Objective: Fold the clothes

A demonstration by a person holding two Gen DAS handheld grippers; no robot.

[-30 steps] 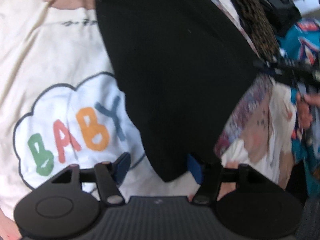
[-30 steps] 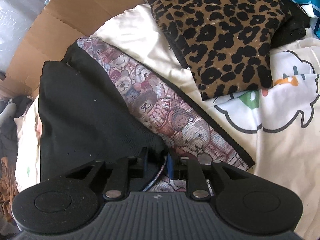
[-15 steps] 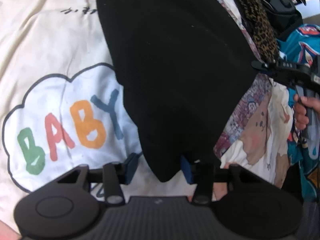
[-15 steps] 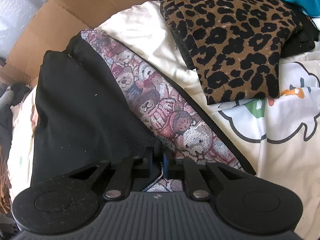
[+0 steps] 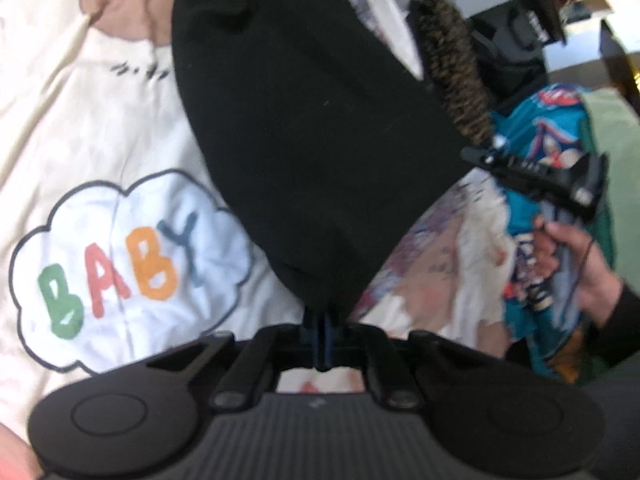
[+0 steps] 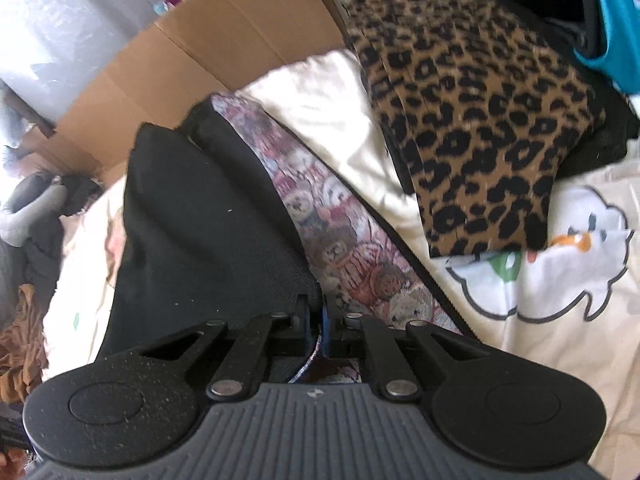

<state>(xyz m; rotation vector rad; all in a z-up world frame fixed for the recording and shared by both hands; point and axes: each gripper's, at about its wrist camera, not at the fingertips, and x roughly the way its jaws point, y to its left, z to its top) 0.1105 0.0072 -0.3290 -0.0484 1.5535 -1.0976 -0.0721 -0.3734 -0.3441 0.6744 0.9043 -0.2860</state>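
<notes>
Pinching w/ both tools, I had my left gripper (image 5: 322,334) and right gripper (image 6: 319,322) clamped tight on corners of the black garment (image 5: 320,120), spread over the cream BABY blanket (image 5: 100,140), leopard-print piece (image 6: 472,120) far right.

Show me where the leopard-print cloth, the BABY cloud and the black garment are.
leopard-print cloth (image 6: 472,128), right wrist view, middle of its top.
BABY cloud (image 5: 120,264), left wrist view, among the letters.
black garment (image 5: 320,140), left wrist view, middle of its black side.

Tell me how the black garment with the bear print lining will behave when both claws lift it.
The black garment will probably sag between the left claw and right claw, since it already drapes in soft folds. It looks thick and lined, so likely heavier than a shirt and unlikely to slip.
</notes>
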